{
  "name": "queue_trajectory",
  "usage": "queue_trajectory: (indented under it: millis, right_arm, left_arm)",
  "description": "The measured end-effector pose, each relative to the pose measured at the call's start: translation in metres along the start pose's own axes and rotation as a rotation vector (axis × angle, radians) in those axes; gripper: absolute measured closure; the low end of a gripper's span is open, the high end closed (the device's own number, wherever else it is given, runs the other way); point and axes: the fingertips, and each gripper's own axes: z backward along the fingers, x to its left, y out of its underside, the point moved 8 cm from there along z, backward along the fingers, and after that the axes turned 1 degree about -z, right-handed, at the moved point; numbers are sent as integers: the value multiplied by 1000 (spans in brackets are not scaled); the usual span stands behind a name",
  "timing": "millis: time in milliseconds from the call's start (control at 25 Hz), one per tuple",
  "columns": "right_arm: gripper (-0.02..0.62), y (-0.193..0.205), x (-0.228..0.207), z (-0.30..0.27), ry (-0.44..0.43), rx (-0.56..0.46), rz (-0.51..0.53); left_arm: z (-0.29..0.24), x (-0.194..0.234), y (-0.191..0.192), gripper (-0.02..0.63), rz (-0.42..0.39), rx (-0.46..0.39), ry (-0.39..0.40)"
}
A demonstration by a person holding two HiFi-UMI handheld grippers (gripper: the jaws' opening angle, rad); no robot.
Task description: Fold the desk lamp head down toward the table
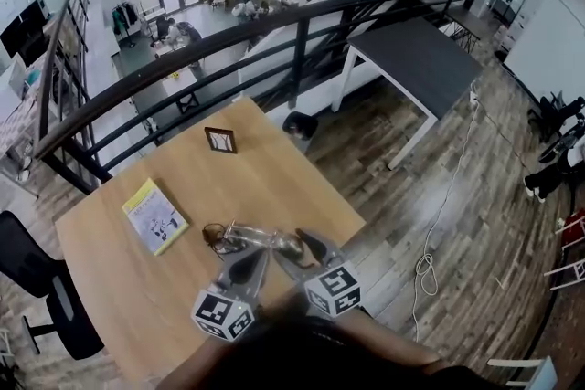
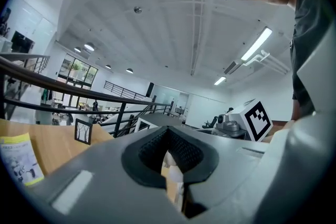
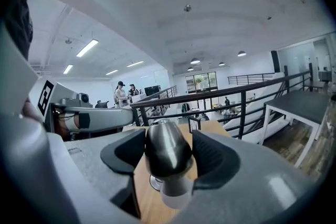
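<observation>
Side by side above the table (image 1: 274, 169), the right tool (image 3: 168, 150) grips the lamp head (image 3: 165, 161); the left tool (image 2: 169, 153) is closed.

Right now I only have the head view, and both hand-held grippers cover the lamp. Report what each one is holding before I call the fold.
Observer: The right hand-held gripper is shut on the lamp head; both pads press its dark shell.
Operator: Now the left one.
Observer: The left hand-held gripper has its pads together at the tips; the small gap behind them shows only table and a pale patch I cannot name.
Operator: Give me the head's direction.
Observer: Its pale end faces back toward the right gripper's camera; the dark rounded end faces away.
</observation>
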Motion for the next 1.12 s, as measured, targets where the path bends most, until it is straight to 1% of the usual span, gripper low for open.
queue_trajectory:
  millis: [440,600,840,1120]
  right_arm:
    - [328,7,-7,1,-55,26,37]
    - [328,17,-12,3,-77,48,22]
    - [331,56,-28,0,-108,146,-45]
    - [337,110,-44,-17,-180,241,-71]
  left_arm:
    - [2,-5,18,607,43,19,-72]
    - [2,-8,22,607,50,24,-94]
    - [3,-13,33,606,69,50,-120]
    - [9,-15,43,606,71,80,-177]
